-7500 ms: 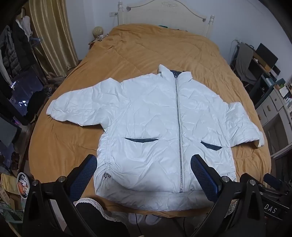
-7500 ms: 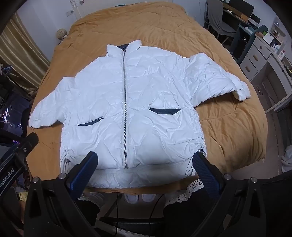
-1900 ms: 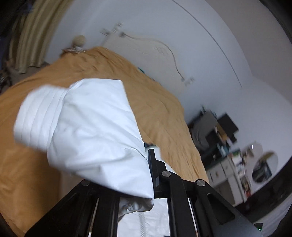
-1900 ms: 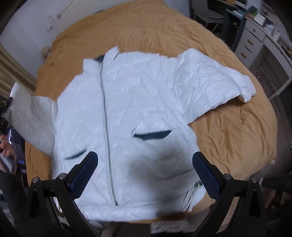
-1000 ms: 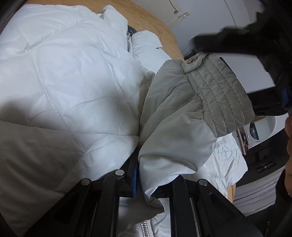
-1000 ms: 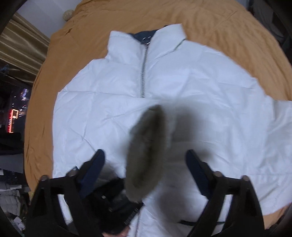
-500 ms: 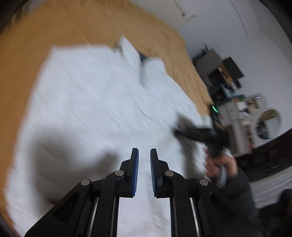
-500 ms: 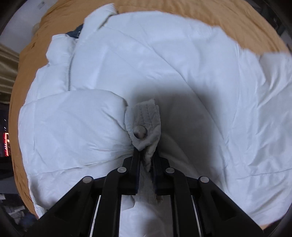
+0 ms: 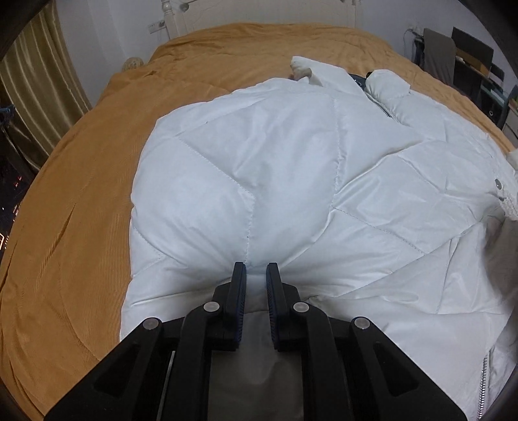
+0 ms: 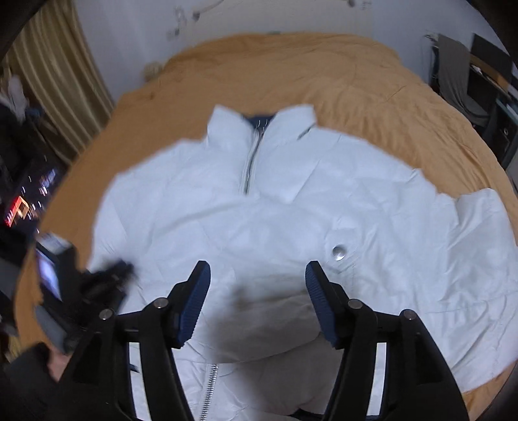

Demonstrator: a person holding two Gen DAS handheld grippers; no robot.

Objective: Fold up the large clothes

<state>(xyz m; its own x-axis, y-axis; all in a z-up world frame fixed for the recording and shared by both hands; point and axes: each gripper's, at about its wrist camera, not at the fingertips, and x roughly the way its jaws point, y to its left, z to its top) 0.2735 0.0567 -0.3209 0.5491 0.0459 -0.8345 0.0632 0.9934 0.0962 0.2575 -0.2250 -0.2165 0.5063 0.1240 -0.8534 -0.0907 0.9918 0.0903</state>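
A white puffer jacket (image 9: 291, 181) lies front up on the orange bedspread (image 9: 71, 200). Its left sleeve is folded across the chest, with the cuff and snap button (image 10: 338, 251) near the middle. My left gripper (image 9: 255, 275) is nearly shut with a narrow gap, empty, just above the folded sleeve. My right gripper (image 10: 257, 285) is open and empty above the jacket (image 10: 291, 207), near the folded cuff. The jacket's other sleeve (image 10: 479, 246) still lies spread out to the right. The left gripper also shows in the right wrist view (image 10: 97, 285), blurred, at the left.
The bed's white headboard (image 9: 181, 19) stands at the far end. Gold curtains (image 9: 39, 74) hang on the left. A chair and desk (image 10: 469, 74) stand at the right of the bed.
My right gripper has let go of the sleeve cuff, opened and lifted back. My left gripper has swung over the folded sleeve at the jacket's left side.
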